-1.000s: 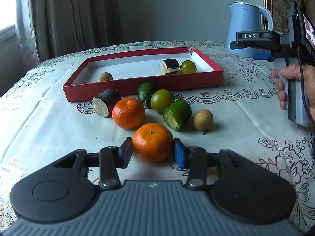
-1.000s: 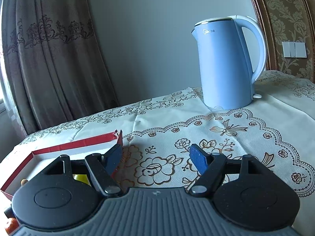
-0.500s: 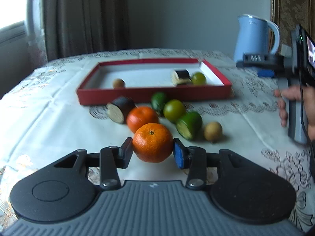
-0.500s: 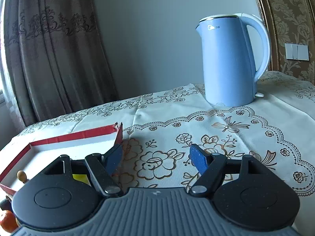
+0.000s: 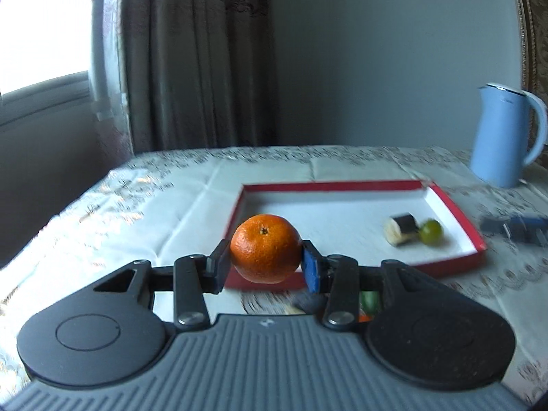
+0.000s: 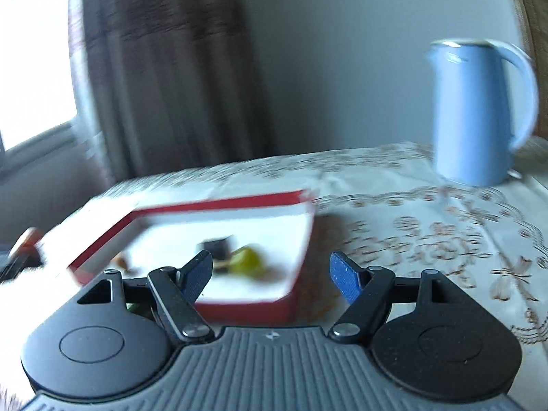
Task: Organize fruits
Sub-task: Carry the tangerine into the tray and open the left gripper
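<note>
Jaws of the left gripper (image 5: 263, 267) squeeze one orange (image 5: 265, 248) from both sides, so it stays up off the worktop (image 5: 150, 205), just in front of the near wall of the red tray (image 5: 459, 215). My guess is that it is going into the tray. Jaws of the right gripper (image 6: 270, 275) stand wide apart with nothing between them, near the tray's right corner, ready for another fruit. Inside the tray, by its right wall, I count one dark cut piece (image 5: 400, 227) and one green fruit (image 5: 431, 232), touching. One blue kettle (image 5: 503, 137) stands behind the tray.

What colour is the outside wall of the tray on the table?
Red, with a white inside; the left wrist view shows it best.
</note>
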Available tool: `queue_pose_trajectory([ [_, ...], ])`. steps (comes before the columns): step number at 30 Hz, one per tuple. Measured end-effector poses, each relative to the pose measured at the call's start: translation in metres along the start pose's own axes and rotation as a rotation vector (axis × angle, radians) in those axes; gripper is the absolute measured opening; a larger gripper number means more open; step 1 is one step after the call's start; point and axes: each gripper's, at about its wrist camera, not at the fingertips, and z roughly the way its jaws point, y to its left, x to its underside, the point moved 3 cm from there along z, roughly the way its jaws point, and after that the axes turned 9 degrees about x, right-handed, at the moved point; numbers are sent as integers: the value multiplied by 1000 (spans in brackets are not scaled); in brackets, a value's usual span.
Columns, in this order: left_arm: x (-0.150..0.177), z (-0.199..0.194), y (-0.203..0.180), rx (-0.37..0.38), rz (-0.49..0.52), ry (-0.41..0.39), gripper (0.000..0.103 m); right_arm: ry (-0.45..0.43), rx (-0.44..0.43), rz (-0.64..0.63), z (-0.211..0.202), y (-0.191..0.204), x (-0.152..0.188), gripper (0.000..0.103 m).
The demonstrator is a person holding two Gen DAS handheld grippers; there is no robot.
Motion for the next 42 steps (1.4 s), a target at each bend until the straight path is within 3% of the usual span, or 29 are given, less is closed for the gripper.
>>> queue_pose_trajectory([
  [7,-19,36,9,-49,5,-12,40,-15,-98,-110,-34,48,28,75],
  [13,-38,62,8,-58,7,-22,40,-49,-150,-163,-47,66,38,75],
  [19,-49,92,-5,-64,24,-7,40,-45,-138,-146,-41,63,40,75],
  [31,-27,142,-27,-38,64,85,40,-29,-150,-138,-34,58,42,75],
  [37,-22,153,-30,0,57,124,41,-16,-155,-133,-31,57,43,75],
  [42,-22,150,-29,-14,53,116,43,-14,-152,-129,-30,57,43,75],
])
